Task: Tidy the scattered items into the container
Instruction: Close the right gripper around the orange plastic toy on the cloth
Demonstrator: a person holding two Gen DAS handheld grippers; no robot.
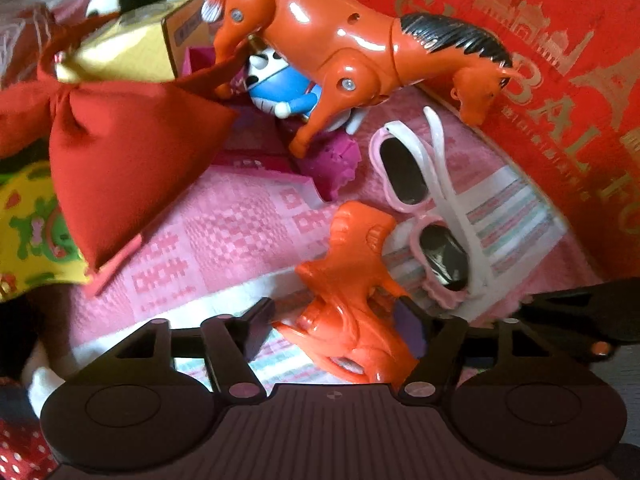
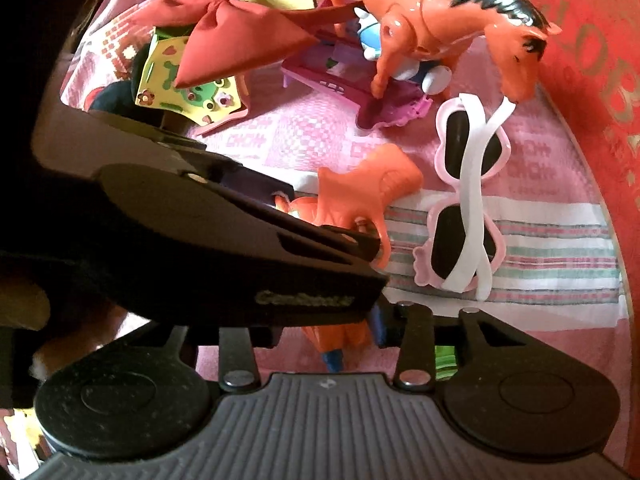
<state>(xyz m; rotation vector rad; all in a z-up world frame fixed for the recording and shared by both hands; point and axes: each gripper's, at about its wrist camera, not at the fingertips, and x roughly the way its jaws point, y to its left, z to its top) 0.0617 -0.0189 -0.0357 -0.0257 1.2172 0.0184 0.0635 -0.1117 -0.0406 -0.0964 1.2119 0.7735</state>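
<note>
A small orange toy (image 1: 352, 292) is seen between the two fingers of the left gripper (image 1: 332, 326). The fingers are spread fairly wide; the right finger touches the toy, and whether the left finger touches it cannot be told. In the right wrist view, the right gripper (image 2: 326, 334) is closed on an orange and blue toy (image 2: 340, 340), which is half hidden by the left gripper's black body.

Pink heart sunglasses (image 1: 424, 216) are laid just beside the small orange toy, at about 2 o'clock from it. A big orange horse (image 1: 352, 52) with a black mane is stood at 12 o'clock, over a blue and white doll (image 1: 276, 88). A red bow (image 1: 116, 168) is seen at 9 o'clock. The red container (image 1: 560, 80) is found at 2 o'clock, near the horse's head. Everything is laid on a pink cloth (image 1: 224, 236).
</note>
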